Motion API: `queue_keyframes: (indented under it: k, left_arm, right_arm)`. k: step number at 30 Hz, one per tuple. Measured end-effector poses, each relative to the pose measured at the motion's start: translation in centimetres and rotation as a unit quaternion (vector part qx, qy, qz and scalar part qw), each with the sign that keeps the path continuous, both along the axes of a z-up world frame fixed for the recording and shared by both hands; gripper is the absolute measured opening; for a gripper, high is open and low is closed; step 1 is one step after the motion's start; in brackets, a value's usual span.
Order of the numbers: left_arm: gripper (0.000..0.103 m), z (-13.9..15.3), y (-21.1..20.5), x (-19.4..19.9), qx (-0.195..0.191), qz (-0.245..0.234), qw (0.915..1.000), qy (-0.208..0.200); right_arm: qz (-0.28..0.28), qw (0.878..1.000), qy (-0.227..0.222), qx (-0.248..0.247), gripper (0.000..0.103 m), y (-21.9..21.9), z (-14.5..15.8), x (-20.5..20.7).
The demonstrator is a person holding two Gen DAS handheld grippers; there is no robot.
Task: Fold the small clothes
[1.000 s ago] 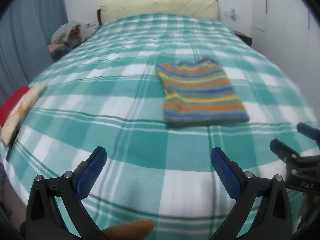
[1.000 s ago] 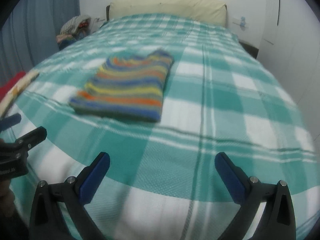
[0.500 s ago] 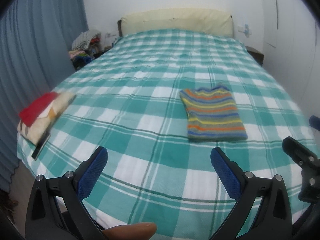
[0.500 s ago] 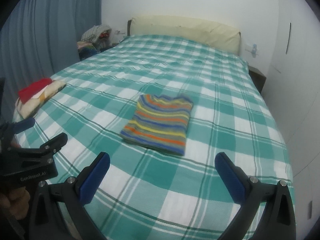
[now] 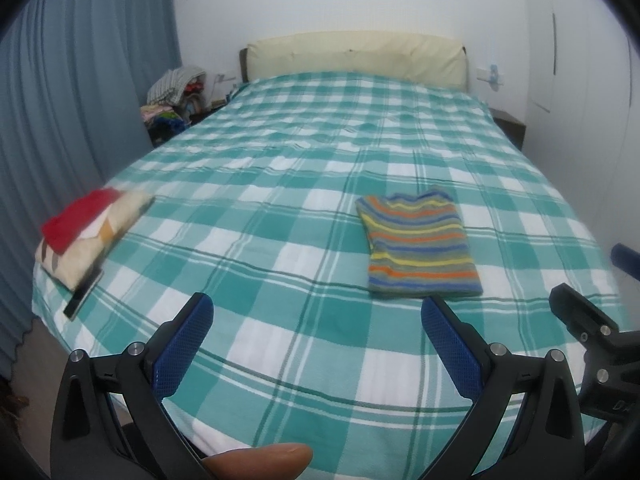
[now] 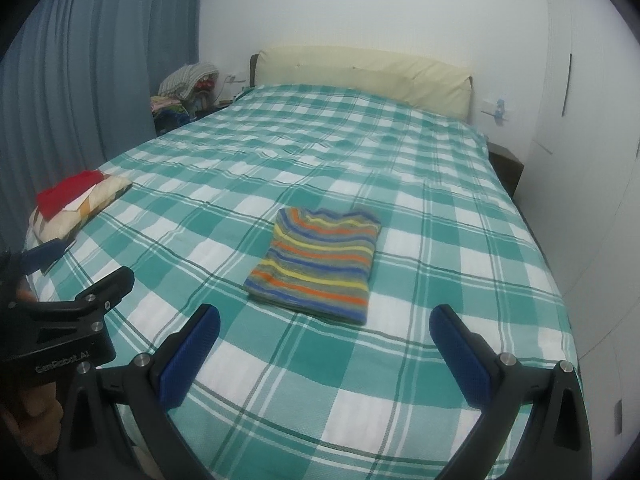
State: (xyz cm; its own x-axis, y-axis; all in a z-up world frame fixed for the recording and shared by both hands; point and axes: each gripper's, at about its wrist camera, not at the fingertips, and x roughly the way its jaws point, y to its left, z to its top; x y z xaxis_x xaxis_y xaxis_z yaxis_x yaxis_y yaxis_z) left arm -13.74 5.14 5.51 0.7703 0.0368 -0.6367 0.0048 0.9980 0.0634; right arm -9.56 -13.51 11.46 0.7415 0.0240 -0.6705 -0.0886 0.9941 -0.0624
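The striped garment (image 5: 420, 246) is seen lying flat on the checked bed cover (image 5: 280, 184), already folded into a neat rectangle; it is the landmark for all places here. The left gripper (image 5: 316, 330) is held near the foot edge of the bed, on the near side of the garment and a bit to its left; its blue pads (image 5: 184, 346) are spread wide apart and nothing is held btw. them. The right gripper (image 6: 324, 340) is held also on the near side of the garment, approx. in line with it; its pads (image 6: 460, 354) are wide apart too, w/ nothing clamped. Neither gripper is touching the garment; both are well apart from it.

Far to the left of the garment, at the bed's edge, a small stack of folded cloth (image 6: 76, 204) w/ a red piece on top is seen. Beyond the garment, at the head of the bed, a cream headboard (image 5: 356, 56) is placed; a heap of clothes (image 5: 176, 100) is seen beside the bed, far beyond and left of the garment.

Judgement: the fold of this piece looks finished, so the step in hand is probably the release after folding. The next move would call for either carrying the folded garment to the stack, w/ both sides gripped so it is not opened, or a new piece being fetched; which one cannot be told.
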Motion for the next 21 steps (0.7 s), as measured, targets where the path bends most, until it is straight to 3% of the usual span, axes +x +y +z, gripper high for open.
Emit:
queue_keyframes:
  k: [5,11,21]
  left_arm:
    - [0.103,0.0,-0.1,0.1,0.013,0.012,0.9998,0.001]
    - [0.103,-0.1,0.3,0.3,0.001,0.017,0.9998,0.012]
    - [0.103,-0.7,-0.2,0.7,-0.029,-0.021,0.9989,0.030]
  right_arm:
    - [-0.002,1.000,0.005,-0.005,0.103,-0.3,-0.1,0.1]
    - [-0.005,1.000,0.006,-0.010,0.103,-0.8,-0.2,0.2]
    - [-0.020,1.000,0.012,-0.008,0.103,-1.8,-0.8,0.4]
